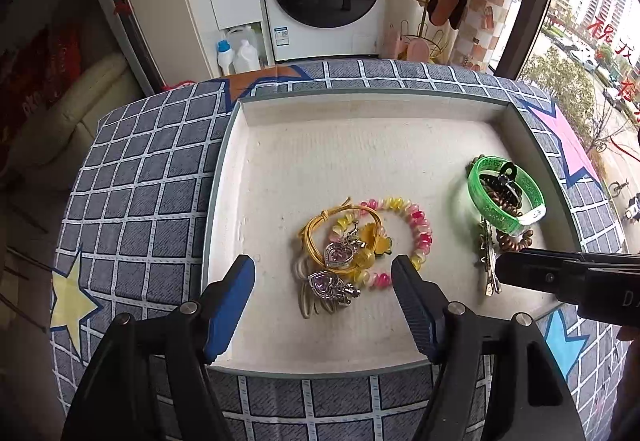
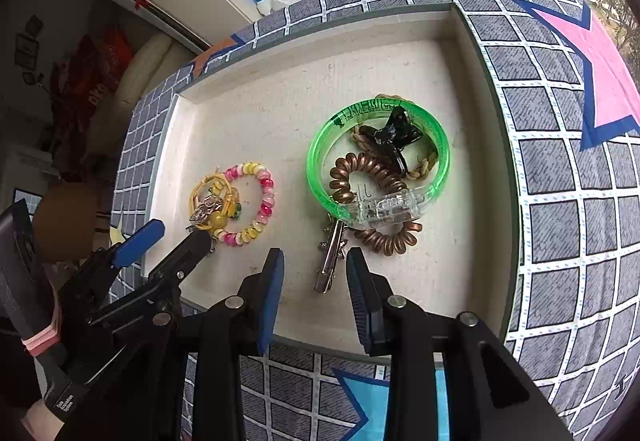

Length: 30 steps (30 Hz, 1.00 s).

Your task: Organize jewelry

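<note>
Big checkered tablecloth [image 1: 132, 201] with stars covers the table, and a shallow white tray [image 1: 360, 145] sits on it. Both grippers hover low over the tray's near edge. The left gripper [image 1: 324, 281] is wide open, holding nothing, straddling a pile: 1 pink-yellow bead bracelet [image 1: 416, 225], 1 yellow cord [image 1: 316, 237], 2 heart charms [image 1: 338, 255]. The right gripper [image 2: 314, 277] is open too, empty, its fingers either side of 1 metal hair clip [image 2: 330, 261]. Behind it, 1 green bangle [image 2: 376, 157] rings 1 black claw clip [image 2: 396, 139] and lies on 1 brown coil tie [image 2: 372, 201].
</note>
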Each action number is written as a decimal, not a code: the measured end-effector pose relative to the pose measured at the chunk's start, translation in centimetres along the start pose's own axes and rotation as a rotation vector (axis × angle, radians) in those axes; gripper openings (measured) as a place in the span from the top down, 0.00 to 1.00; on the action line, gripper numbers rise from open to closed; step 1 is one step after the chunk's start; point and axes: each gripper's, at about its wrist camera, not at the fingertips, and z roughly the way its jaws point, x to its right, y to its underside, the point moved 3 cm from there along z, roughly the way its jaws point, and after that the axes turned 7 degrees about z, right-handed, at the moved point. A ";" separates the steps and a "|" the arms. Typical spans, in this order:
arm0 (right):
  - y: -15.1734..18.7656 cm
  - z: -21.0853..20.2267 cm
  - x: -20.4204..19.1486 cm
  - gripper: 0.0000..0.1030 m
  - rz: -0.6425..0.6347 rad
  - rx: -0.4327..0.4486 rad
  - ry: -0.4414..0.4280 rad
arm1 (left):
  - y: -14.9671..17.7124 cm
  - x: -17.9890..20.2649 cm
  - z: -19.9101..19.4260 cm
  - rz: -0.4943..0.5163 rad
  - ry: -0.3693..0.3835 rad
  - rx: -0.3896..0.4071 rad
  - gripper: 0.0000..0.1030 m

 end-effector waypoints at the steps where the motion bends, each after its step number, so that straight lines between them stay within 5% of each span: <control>1: 0.1 -0.3 -0.1 0.66 0.005 0.004 -0.010 | -0.1 0.0 -0.1 -0.001 0.010 -0.003 0.21; 7: 0.6 -2.5 -0.2 0.66 0.036 0.048 -0.035 | -0.2 -0.3 -1.7 -0.013 0.018 0.022 0.21; 10: 1.3 -3.5 -0.2 0.64 0.036 0.066 -0.021 | 0.2 -0.5 -2.8 -0.027 0.007 0.029 0.00; 27: 11.4 -7.0 -0.4 0.38 -0.038 0.072 0.156 | 8.6 -1.7 -10.1 -0.038 -0.064 0.035 0.00; 30: 13.4 -8.4 -0.8 0.26 -0.049 0.088 0.180 | 10.4 -2.2 -12.1 -0.059 -0.055 0.028 0.00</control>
